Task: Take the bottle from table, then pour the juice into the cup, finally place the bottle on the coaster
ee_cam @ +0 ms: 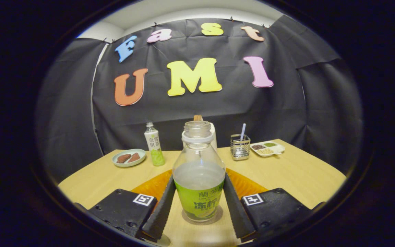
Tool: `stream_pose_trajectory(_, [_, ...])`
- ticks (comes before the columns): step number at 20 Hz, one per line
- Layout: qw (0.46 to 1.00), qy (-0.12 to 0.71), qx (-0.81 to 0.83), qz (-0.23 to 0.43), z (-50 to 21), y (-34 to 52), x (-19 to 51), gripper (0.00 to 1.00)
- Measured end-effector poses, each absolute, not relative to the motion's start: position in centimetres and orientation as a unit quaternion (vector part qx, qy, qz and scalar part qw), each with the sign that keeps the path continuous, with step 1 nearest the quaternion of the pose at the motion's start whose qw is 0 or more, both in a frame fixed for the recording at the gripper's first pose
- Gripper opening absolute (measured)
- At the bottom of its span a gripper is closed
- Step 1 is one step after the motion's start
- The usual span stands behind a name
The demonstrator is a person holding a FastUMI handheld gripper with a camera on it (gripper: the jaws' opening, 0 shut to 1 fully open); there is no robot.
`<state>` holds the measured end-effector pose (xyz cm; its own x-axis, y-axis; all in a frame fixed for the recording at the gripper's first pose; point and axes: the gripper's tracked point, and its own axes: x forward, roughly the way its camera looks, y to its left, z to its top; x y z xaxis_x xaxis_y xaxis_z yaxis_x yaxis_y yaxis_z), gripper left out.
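1. The gripper (199,206) has its two fingers either side of the bottle (199,181), at label height. The jaws look to be touching or very nearly touching the bottle's sides; I cannot tell whether they press on it.

2. The bottle stands upright between the fingers, cap off, with its base on the tabletop (297,175) (a faint shadow rings the foot, so it does not look lifted). Liquid fills it to about the shoulder.

3. Just behind the bottle, and spreading out to both sides of the fingers, lies an orange round mat, which I take to be the coaster (153,187). The bottle sits in front of it, not clearly on it.

4. Straight beyond the bottle stands a white vessel (213,135), mostly hidden by the bottle's neck; this may be the cup, though I cannot be sure.

5. Further off: a second bottle (154,145) beyond and to the left of the fingers, a plate (129,157) with brown pieces left of that, a wire holder (240,147) and a divided tray (267,148) beyond to the right.

6. Progress, as I judge it: the task is at its first step, the grasp. The lift, the pour into the cup and the setting down on the coaster are all left to do.
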<state>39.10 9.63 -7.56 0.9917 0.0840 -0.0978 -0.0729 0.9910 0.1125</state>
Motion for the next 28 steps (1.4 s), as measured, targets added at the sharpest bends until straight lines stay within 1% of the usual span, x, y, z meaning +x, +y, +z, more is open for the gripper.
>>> stream_pose_trajectory(6, [0.998, 0.051, 0.026, 0.023, -9.4, 10.2, 39.7, 0.81])
stream_pose_trajectory(9, [0.996, 0.066, 0.039, 0.039, -9.9, 11.2, 40.0, 0.85])
stream_pose_trajectory(10, [0.996, 0.071, 0.04, 0.03, -10.5, 10.9, 39.9, 0.94])
stream_pose_trajectory(11, [0.996, 0.071, 0.043, 0.026, -10.3, 10.6, 39.6, 1.0])
stream_pose_trajectory(18, [0.996, 0.058, 0.063, 0.038, -8.4, 10.3, 35.9, 1.0])
stream_pose_trajectory(20, [0.997, 0.051, 0.055, 0.024, -7.5, 9.2, 34.3, 1.0])
stream_pose_trajectory(23, [0.998, 0.034, 0.043, 0.022, -5.8, 8.2, 31.1, 1.0])
stream_pose_trajectory(26, [0.999, 0.031, 0.036, -0.014, -4.0, 5.1, 27.8, 1.0])
stream_pose_trajectory(28, [0.998, 0.029, 0.054, -0.001, -2.6, 4.3, 25.2, 1.0])
